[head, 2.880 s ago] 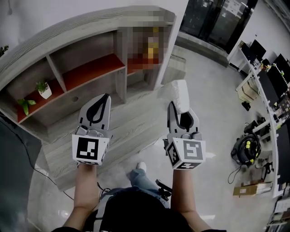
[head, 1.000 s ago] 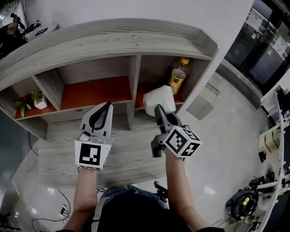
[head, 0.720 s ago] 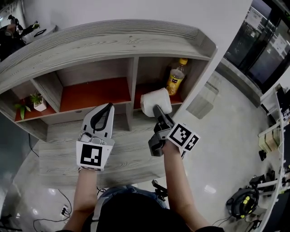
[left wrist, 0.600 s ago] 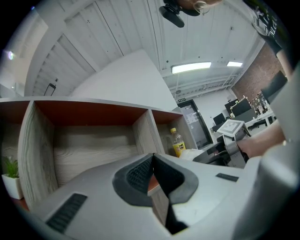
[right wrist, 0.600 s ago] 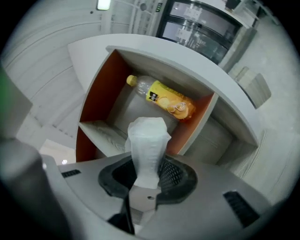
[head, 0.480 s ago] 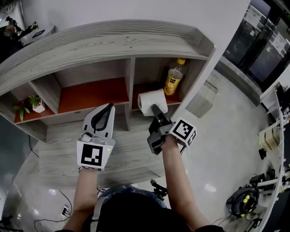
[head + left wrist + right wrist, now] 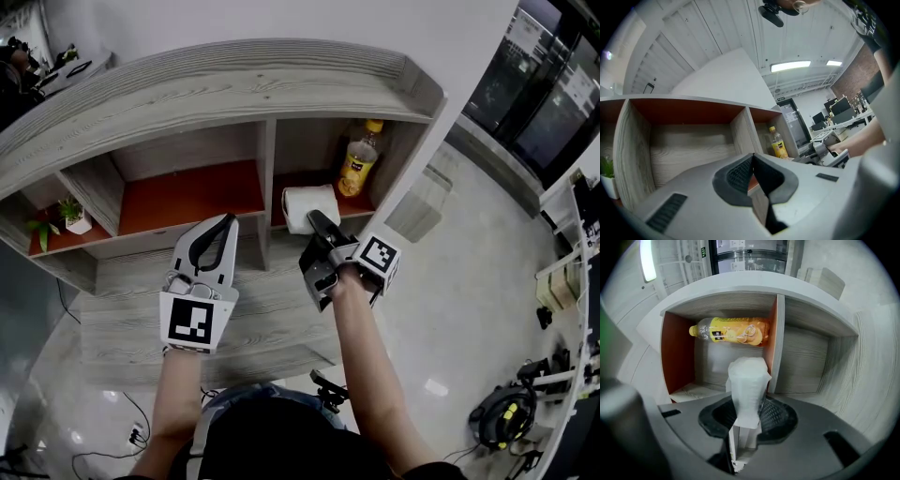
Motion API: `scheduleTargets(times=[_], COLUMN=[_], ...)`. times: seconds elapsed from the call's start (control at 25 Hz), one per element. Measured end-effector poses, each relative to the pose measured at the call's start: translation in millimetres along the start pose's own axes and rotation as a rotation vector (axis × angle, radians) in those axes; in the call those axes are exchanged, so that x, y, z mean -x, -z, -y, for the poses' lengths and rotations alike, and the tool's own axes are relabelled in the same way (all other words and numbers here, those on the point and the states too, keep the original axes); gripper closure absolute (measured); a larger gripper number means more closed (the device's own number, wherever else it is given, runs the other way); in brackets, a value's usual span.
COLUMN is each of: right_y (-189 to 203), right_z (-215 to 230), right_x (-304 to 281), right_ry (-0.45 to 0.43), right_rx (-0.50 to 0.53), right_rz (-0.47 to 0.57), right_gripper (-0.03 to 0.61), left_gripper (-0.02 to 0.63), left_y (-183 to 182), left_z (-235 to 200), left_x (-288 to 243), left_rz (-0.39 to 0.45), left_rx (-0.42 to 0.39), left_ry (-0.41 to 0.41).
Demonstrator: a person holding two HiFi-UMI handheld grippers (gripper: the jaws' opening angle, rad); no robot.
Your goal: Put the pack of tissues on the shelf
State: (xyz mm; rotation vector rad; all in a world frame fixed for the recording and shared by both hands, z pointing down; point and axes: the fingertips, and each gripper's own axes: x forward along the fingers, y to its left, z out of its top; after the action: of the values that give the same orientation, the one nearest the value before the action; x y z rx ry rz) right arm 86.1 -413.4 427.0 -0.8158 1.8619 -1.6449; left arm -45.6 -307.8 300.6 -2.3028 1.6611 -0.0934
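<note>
Two grippers face the shelf (image 7: 234, 89): the left gripper (image 7: 220, 221), jaws together, holds nothing; the right gripper (image 7: 313, 221) clamps the tissues (image 7: 307, 202) by one end at the right bay's mouth, near the bottle (image 7: 356, 165). Soft and light, they likely squash; an end grip suffices.

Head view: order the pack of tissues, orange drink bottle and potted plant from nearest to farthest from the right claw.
1. Pack of tissues: clamped in the right claw.
2. Orange drink bottle: behind it, in the shelf's right compartment.
3. Potted plant: at the shelf's far-left end.
</note>
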Motion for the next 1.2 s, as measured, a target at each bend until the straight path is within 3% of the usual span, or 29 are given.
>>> scheduleTargets(times=[0.12,0.32,0.52,0.84,1.2], right_y=[-1.9,-6.6,-3.7,2.5,-0.5], right_z=[3.2,0.0,-4.0,-8.5,4.6], right_x=[-3.6,-11.5,-12.3,-6.8,5.8], right_ry=[0.019,-0.029,0.010,0.056,0.009], right_rx=[0.001,-0.013,0.019,0.000,0.009], right_rz=[0.003,0.021,-0.004,-0.034,0.029], right_gripper=[0.468,0.468,0.462,0.300,0.252], left_gripper=[0.603,0.603,0.603,0.603,0.603], left_y=[0.8,1.5,1.1,1.1,-1.3], left_z=[1.1,2.7,4.5,8.9,13.3], left_x=[-0.2,0.2,1.2,0.2,0.5], left_rz=[-0.005,-0.007,-0.005,0.007,0.002], left_rx=[0.000,-0.003,-0.011,-0.026,-0.022], left_ry=[0.001,0.007,0.015,0.041,0.064])
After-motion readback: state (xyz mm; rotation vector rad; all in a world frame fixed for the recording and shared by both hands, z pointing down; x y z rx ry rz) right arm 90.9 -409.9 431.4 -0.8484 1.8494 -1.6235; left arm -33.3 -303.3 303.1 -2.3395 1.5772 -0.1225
